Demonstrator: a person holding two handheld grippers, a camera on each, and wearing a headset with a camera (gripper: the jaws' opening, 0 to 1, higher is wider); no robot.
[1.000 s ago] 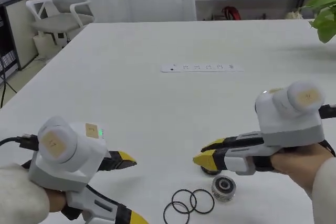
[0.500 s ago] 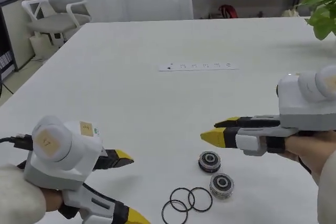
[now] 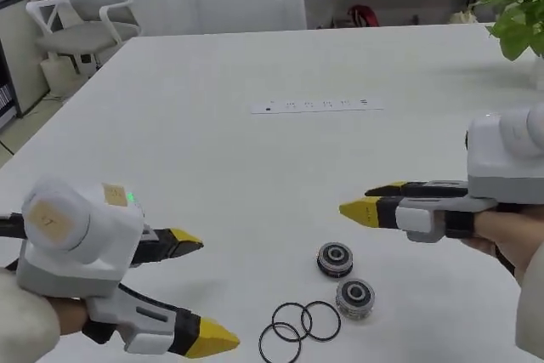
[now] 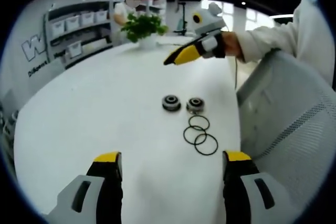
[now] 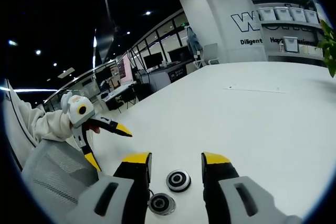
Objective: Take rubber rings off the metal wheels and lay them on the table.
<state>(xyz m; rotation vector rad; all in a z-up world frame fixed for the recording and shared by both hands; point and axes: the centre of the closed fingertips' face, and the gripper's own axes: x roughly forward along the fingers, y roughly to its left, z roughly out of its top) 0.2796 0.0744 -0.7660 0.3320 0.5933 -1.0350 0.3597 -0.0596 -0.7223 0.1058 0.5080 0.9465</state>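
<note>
Jaws of the left gripper [image 3: 208,292] stand wide apart with nothing between them, yellow tips aimed across the near edge of the table [image 3: 255,167]. Those of the right gripper [image 3: 361,200] are parted as well and grip nothing; they hang clear of the surface, just above and beyond the two metal wheels [image 3: 335,258]. The wheels lie flat side by side, close together, a little in from the near edge, between the two grippers. Just beside them, on the side nearer the person, three black rubber rings [image 3: 302,326] lie flat on the table, overlapping one another in a small cluster. Whether any ring is left on either wheel cannot be told. Toward the middle of the table a flat white power strip [image 3: 313,106] lies well apart from all this. At the far right corner green leaves of a plant [image 3: 514,6] reach in, and a white chair [image 3: 251,6] stands behind the far edge.
</note>
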